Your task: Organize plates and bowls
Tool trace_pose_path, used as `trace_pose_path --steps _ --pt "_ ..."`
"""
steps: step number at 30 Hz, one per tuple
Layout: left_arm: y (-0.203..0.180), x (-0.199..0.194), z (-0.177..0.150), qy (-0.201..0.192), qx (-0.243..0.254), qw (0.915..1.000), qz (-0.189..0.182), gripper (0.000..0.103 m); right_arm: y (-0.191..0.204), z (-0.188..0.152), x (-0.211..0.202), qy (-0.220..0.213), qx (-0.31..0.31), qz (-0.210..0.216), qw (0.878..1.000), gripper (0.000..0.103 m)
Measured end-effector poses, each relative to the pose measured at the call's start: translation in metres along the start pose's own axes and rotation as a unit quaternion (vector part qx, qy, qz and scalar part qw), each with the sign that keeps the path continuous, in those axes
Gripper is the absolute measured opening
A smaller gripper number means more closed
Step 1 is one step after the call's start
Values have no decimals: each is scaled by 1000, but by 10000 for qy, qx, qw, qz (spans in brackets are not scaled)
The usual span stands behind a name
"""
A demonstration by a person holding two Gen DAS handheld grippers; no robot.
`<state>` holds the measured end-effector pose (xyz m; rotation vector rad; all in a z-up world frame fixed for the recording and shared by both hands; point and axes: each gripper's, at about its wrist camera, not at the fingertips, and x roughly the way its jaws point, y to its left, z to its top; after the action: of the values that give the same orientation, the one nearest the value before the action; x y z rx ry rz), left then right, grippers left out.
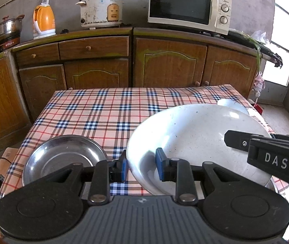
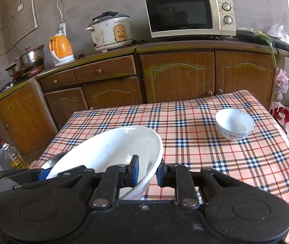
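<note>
Both black claws with blue pads had hold of one large white ceramic plate [image 1: 195, 140], which hung tilted above the checked tabletop [image 1: 95, 109]. On the plate's rim, the left claw [image 1: 142, 165] was narrowed with one pad inside and one outside; on the opposite edge of that plate, the right claw [image 2: 147, 171] was pinched nearly closed over the rim in the same way. Just left of the plate, a round stainless steel dish [image 1: 63, 156] lay flat on the cloth, and beyond the plate's far edge stood a small white patterned bowl [image 2: 234, 124], well apart. I judged the plate stiff, fairly heavy, glazed slick and liable to chip, so the rim looked the right place to hold, gripped firmly from two sides and set down gently.
</note>
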<state>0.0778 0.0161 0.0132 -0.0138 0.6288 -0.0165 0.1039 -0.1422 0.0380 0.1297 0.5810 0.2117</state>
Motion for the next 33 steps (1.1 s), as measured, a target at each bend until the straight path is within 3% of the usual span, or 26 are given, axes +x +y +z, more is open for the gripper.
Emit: trace_pose_path --steps 33 --pt "-42 -6 -19 40 270 9992 -277 28 -47 -26 -33 -47 382 -280 9989 23"
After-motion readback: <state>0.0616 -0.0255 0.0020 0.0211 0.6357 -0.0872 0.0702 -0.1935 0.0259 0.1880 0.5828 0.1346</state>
